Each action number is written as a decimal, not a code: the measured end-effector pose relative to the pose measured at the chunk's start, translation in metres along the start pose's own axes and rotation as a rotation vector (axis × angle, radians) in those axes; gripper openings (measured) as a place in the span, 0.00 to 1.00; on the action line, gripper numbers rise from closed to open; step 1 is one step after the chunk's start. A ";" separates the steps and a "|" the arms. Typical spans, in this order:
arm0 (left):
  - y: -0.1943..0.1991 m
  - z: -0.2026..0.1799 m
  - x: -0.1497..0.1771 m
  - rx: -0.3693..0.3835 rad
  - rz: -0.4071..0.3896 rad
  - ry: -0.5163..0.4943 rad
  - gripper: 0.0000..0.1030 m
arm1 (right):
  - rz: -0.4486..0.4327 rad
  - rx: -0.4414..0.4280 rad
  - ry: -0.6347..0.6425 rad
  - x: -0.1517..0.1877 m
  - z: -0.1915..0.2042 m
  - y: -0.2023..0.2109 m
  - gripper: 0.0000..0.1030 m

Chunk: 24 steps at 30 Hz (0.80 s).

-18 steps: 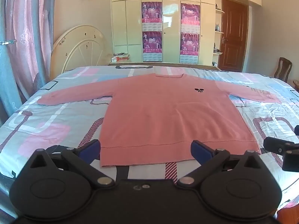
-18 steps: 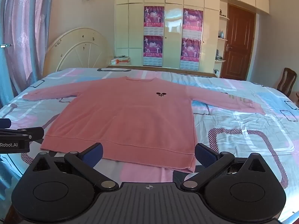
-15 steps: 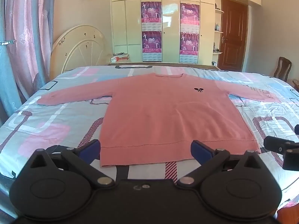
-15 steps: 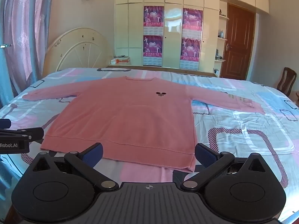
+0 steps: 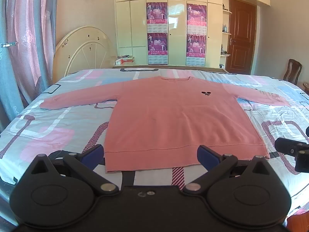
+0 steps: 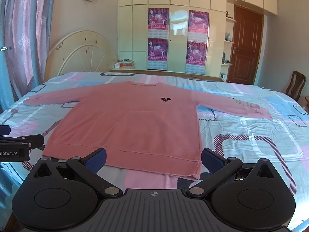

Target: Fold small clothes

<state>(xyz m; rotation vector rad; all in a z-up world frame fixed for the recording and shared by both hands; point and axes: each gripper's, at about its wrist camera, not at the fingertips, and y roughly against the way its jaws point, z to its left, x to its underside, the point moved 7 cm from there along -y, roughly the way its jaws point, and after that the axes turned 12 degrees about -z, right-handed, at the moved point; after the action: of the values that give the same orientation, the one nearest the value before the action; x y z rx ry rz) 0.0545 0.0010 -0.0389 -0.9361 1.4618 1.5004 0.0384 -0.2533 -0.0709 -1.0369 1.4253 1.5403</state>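
Plainly, step: the start; the pink sweater (image 5: 173,119) lies flat and unfolded, front up, on the patterned bedspread (image 5: 48,127), both sleeves spread wide.
Left gripper (image 5: 150,153): jaws spread wide, nothing between them, poised over the hem near its left corner.
Right gripper (image 6: 154,157): equally wide and empty, near the hem's right corner (image 6: 195,172).
Next move: probably each gripper must pick an edge, a sleeve or a hem corner, and pinch only the knit, not the sheet beneath.
Change from earlier frames: none visible; sweater and both grippers sit just as they did.
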 end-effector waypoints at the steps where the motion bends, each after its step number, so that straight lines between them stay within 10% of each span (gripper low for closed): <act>1: 0.000 0.000 0.000 -0.001 -0.001 0.000 1.00 | -0.001 -0.001 -0.001 0.000 0.000 0.000 1.00; 24: 0.001 -0.002 -0.001 -0.005 0.003 -0.003 1.00 | -0.013 0.011 -0.002 -0.005 -0.006 0.003 1.00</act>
<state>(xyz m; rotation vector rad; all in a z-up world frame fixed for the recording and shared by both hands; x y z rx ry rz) 0.0542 -0.0009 -0.0372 -0.9341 1.4590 1.5076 0.0376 -0.2596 -0.0649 -1.0358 1.4215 1.5224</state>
